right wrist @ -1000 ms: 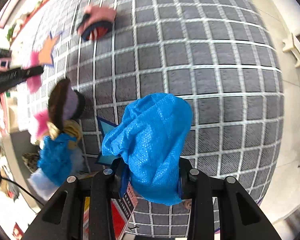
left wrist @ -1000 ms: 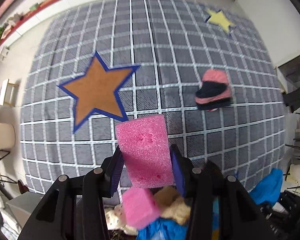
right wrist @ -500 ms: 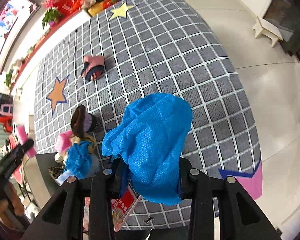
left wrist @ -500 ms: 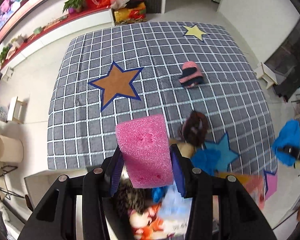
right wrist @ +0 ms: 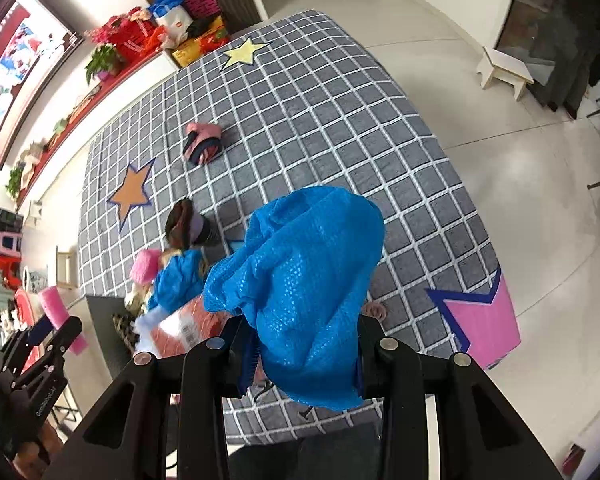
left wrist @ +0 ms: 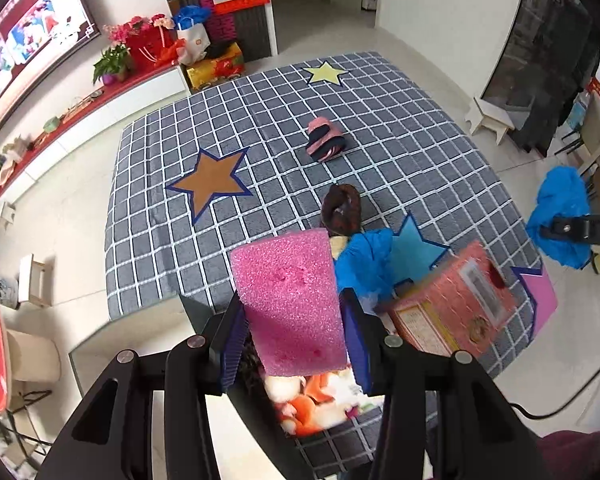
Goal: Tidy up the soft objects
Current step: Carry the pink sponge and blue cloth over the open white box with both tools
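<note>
Your left gripper (left wrist: 294,344) clamps a pink sponge (left wrist: 290,304); your right gripper (right wrist: 304,360) clamps a blue cloth (right wrist: 304,276). Below lie a red box (left wrist: 452,312) and another cloth (left wrist: 364,264) on the rug (left wrist: 400,136), a striped bundle (left wrist: 324,145) farther off.

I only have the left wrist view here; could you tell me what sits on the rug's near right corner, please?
Observer: A pink star patch with a dark blue outline lies there.
Operator: Thank you. Is the right gripper clamped on that blue cloth?
Observer: Yes, the right gripper has both pads pressed into the blue cloth.
Operator: Does the cloth have any texture?
Observer: Its surface shows a fine dimpled pattern.
</note>
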A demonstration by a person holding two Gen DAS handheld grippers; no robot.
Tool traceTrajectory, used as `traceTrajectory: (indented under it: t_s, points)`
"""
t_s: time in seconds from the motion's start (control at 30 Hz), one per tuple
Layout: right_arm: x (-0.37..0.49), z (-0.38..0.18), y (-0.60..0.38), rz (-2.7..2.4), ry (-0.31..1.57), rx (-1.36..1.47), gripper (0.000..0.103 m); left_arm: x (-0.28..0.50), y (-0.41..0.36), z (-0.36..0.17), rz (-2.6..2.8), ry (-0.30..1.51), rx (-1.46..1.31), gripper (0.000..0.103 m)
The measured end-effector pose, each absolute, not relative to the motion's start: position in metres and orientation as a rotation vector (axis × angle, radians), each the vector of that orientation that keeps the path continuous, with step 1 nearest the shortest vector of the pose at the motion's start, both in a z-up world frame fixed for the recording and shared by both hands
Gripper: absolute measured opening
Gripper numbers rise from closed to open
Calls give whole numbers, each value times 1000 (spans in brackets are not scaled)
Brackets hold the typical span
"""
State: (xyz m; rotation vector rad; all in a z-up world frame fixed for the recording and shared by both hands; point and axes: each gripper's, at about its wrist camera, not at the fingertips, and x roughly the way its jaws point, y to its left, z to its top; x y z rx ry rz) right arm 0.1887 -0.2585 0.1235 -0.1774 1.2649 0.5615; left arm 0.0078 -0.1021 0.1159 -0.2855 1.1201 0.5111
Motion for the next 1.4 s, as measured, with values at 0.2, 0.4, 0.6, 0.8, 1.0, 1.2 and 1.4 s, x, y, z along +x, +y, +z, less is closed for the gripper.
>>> traceTrajectory:
  t_s: [0.2, 0.4, 0.6, 0.8, 1.0, 1.2, 1.4]
  points:
    - [155, 137, -292, 637, 1240, -241, 37, -7, -135, 124, 535, 1100, -285, 49]
    - [117, 123, -312, 725, 1229, -302, 37, -16, -179, 132, 555, 1091, -315, 49]
    - [97, 129, -331, 812, 1212, -400, 37, -34, -216, 139, 585, 1068, -335, 49]
    - [80, 138, -347, 856, 1237, -438, 37, -70, -238, 145, 634, 1063, -359, 49]
    - [54, 150, -336, 924, 1213, -500, 37, -98, -231, 153, 708, 1043, -379, 49]
    - [34, 157, -305, 956, 1194, -485, 37, -128, -222, 154, 734, 1033, -292, 49]
    - [-17, 149, -254, 1035, 1198, -555, 37, -181, -172, 154, 825, 1009, -356, 49]
